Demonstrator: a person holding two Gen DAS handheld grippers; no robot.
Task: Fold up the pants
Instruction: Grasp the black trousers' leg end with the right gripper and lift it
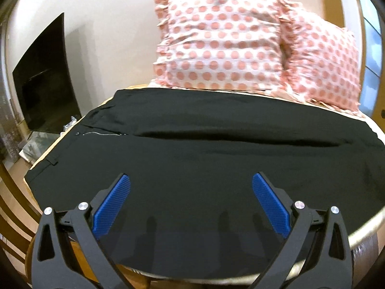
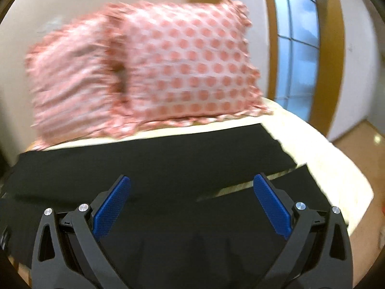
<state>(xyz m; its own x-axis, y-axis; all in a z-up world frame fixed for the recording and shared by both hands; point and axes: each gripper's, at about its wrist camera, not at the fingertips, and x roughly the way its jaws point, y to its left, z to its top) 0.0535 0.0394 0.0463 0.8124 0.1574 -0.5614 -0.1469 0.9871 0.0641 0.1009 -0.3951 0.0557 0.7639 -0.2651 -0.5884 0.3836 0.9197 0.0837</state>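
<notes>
Across the bed (image 2: 324, 149), black pants (image 1: 216, 163) lie spread flat, waistband toward its left edge and the two leg ends (image 2: 276, 151) near its right edge, slightly parted. Behind them, two pink-dotted pillows (image 1: 223, 41) lean at the far edge against the wall. Over the near edge the left gripper (image 1: 191, 180) and right gripper (image 2: 191, 180) hover above the cloth, jaws wide apart, holding nothing.

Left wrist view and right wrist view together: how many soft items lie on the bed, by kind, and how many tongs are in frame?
Black pants: 1
Polka-dot pillows: 2
Tongs, both open, nothing gripped: 2, the left tongs and the right tongs
Total: 5
</notes>
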